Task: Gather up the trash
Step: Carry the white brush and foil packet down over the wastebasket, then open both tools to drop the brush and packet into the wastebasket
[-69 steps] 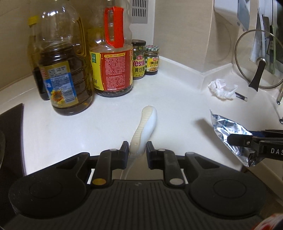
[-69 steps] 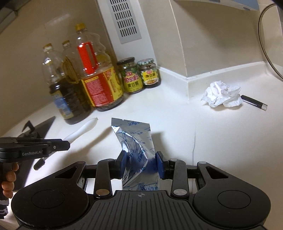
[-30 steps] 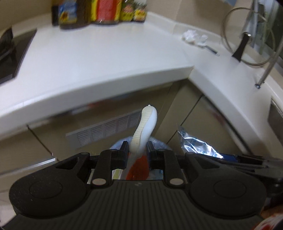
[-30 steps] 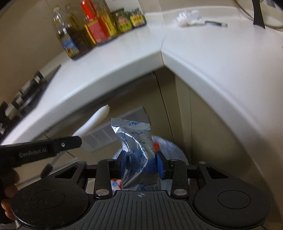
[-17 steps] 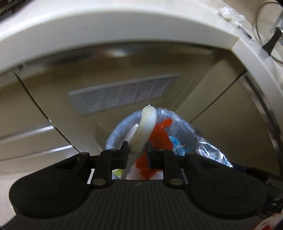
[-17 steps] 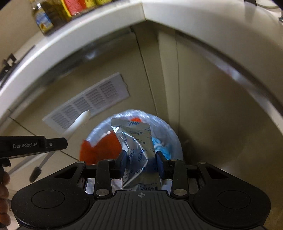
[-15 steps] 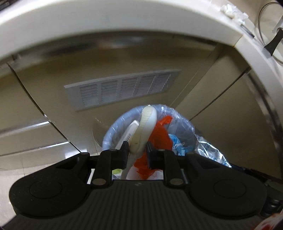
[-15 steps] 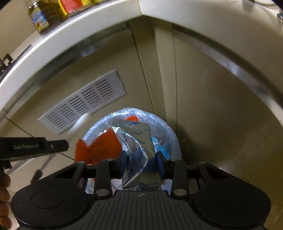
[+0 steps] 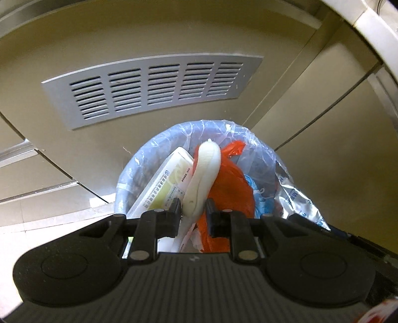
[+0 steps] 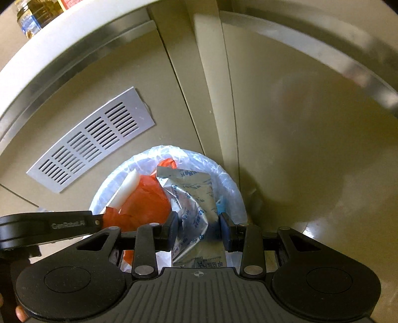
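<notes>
A round bin lined with a clear bluish bag stands on the floor against the cabinet. It holds an orange plastic bag, a white carton and blue scraps. My left gripper is shut on a white ribbed brush handle, which hangs just over the bin's mouth. My right gripper is shut on a crumpled silver foil packet above the bin. In the right wrist view the left gripper reaches in from the left with the white handle. The foil packet shows at the bin's right rim.
Beige cabinet doors with a grey vent grille rise behind the bin. The white counter edge overhangs above, with bottles on it. Pale floor tile lies left of the bin.
Both grippers have come down from counter height to just over the bin, which now fills the middle of both views. Each keeps its hold.
</notes>
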The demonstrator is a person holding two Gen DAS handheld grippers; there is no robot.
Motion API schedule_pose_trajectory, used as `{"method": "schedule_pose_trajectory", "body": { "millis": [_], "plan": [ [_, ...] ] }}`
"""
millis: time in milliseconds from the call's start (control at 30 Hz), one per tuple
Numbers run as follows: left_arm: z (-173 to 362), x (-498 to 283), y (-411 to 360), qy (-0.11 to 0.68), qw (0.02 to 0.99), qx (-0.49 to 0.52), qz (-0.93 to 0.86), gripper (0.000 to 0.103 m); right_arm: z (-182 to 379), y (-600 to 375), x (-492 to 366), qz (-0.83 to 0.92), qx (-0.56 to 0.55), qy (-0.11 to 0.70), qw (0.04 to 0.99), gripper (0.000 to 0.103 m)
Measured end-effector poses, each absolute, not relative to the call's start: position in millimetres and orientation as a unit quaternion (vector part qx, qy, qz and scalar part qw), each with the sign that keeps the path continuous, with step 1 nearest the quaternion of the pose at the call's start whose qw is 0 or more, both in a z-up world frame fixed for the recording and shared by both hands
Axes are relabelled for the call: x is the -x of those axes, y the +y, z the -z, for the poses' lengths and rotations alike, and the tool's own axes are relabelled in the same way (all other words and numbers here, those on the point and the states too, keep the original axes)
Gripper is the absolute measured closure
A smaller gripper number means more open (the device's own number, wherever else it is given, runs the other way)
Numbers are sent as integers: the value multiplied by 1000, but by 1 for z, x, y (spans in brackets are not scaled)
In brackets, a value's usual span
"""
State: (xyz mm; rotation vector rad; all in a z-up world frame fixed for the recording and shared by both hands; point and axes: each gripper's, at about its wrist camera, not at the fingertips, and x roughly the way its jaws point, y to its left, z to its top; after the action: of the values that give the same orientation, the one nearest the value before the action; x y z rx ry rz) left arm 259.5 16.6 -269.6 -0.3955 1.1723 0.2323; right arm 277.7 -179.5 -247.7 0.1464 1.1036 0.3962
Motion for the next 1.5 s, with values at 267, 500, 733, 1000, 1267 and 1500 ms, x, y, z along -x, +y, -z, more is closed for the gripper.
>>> {"method": "schedule_pose_trajectory", "body": {
  "millis": [267,500,733,1000,1267,1500],
  "plan": [
    [282,-265,15,562,797,198,-95,85,260,-171,-283,-191,-70,521,829,67],
    [263,-261,15,548,817,165,-71,77,265,-171,-289,-188,-94,531,821,53],
    [258,-257,15,554,816,154,-63,77,263,-170,-287,-199,-92,526,822,45],
    [253,-249,17,553,818,144,-64,77,258,-173,-276,-208,-79,514,828,45],
    [241,-237,11,547,823,145,-44,77,248,-182,-262,-229,-71,508,827,55],
    [221,-220,4,553,820,143,-39,77,226,-192,-250,-246,-87,516,815,55]
  ]
}}
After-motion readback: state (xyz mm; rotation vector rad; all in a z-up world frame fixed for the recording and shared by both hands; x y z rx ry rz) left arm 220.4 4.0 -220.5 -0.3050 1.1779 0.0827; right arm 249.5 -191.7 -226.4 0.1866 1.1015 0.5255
